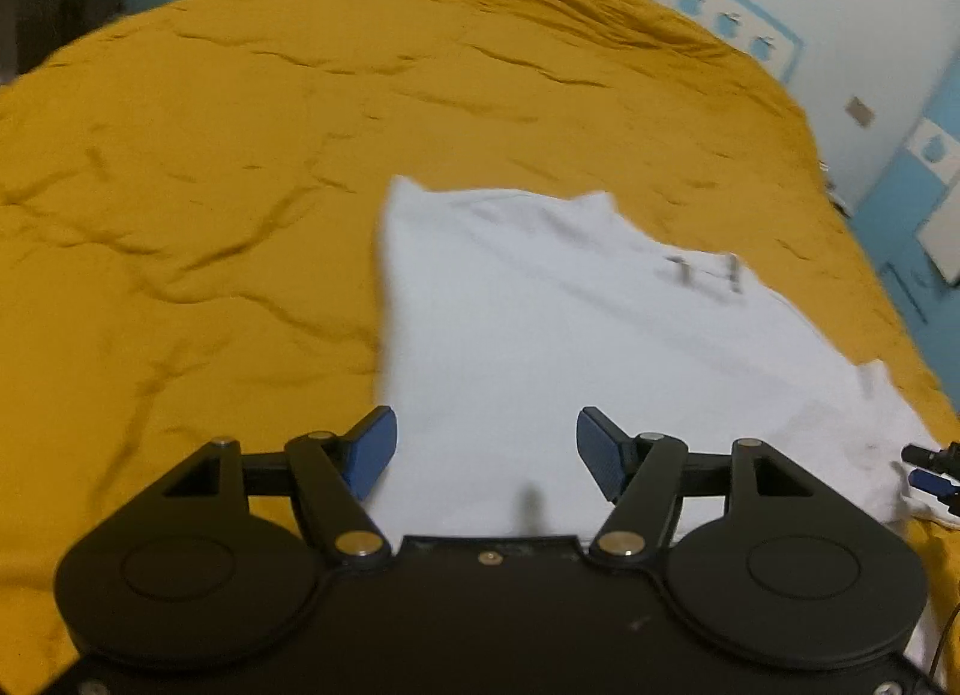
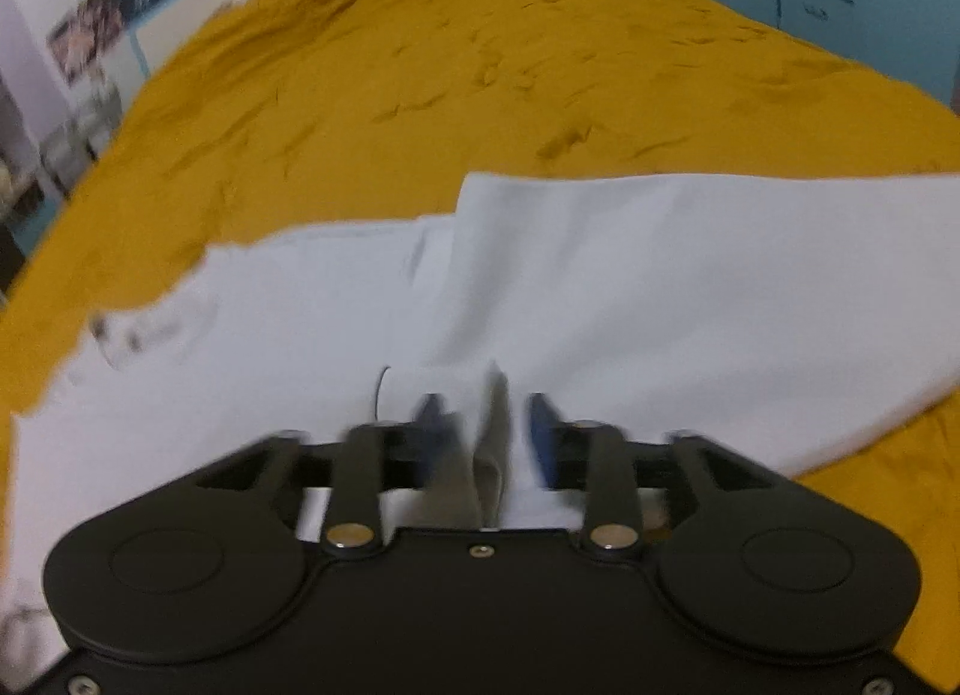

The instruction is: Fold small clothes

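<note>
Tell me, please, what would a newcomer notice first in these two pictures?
The big mustard-yellow bedcover fills both views. On it lies a white garment, partly folded, with a small dark print near one edge. The left tongs stand open above the cloth; a fold of the cloth stands between the right tongs.

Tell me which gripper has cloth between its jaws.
The right gripper: a fold of the white garment stands between its jaws. The left gripper is wide open above the cloth, gripping nothing.

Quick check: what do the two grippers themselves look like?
Both match: black plastic bodies with two round housings, black linkage arms on silver pivot pins, and blue ribbed finger pads. Left gripper, right gripper. A thin dark cable shows by the right gripper's left finger. No sleeves visible.
</note>
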Motion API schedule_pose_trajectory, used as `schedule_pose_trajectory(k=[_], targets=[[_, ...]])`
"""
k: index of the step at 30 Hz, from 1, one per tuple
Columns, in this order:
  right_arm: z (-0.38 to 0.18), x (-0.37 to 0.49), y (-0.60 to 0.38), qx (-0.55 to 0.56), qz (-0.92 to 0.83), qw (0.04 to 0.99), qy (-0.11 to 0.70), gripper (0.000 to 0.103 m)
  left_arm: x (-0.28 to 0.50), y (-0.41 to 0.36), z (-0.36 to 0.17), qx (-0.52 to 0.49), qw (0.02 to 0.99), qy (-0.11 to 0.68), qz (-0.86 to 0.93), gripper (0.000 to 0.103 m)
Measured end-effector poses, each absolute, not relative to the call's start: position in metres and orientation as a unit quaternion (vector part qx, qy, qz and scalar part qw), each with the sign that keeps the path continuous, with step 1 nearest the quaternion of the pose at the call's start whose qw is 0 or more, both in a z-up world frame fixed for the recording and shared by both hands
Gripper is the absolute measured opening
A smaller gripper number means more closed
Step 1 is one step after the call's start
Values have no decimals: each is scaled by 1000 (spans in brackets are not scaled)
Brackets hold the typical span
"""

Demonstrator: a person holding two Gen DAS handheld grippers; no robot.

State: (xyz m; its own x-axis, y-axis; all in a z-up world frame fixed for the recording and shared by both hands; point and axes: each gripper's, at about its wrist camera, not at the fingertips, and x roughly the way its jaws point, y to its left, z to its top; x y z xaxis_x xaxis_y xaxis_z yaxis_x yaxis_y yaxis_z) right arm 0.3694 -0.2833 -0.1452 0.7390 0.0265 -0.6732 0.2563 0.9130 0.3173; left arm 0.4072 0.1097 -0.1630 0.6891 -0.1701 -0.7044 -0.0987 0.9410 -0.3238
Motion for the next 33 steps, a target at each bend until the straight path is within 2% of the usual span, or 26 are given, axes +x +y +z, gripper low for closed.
schedule_pose_trajectory(k=[8, 16, 31, 33], targets=[[-118, 304, -373, 217, -160, 910, 315, 53, 429, 96, -199, -119, 883, 453, -22, 67], [-135, 248, -505, 325, -309, 853, 268, 53, 416, 88, -177, -116, 895, 431, -4, 68], [-174, 276, -582, 416, -347, 816, 203, 53, 410, 89, -176, -110, 891, 440, 33, 68], [-170, 279, -580, 402, -360, 816, 207, 31, 409, 88, -176, -108, 890, 441, 33, 68]])
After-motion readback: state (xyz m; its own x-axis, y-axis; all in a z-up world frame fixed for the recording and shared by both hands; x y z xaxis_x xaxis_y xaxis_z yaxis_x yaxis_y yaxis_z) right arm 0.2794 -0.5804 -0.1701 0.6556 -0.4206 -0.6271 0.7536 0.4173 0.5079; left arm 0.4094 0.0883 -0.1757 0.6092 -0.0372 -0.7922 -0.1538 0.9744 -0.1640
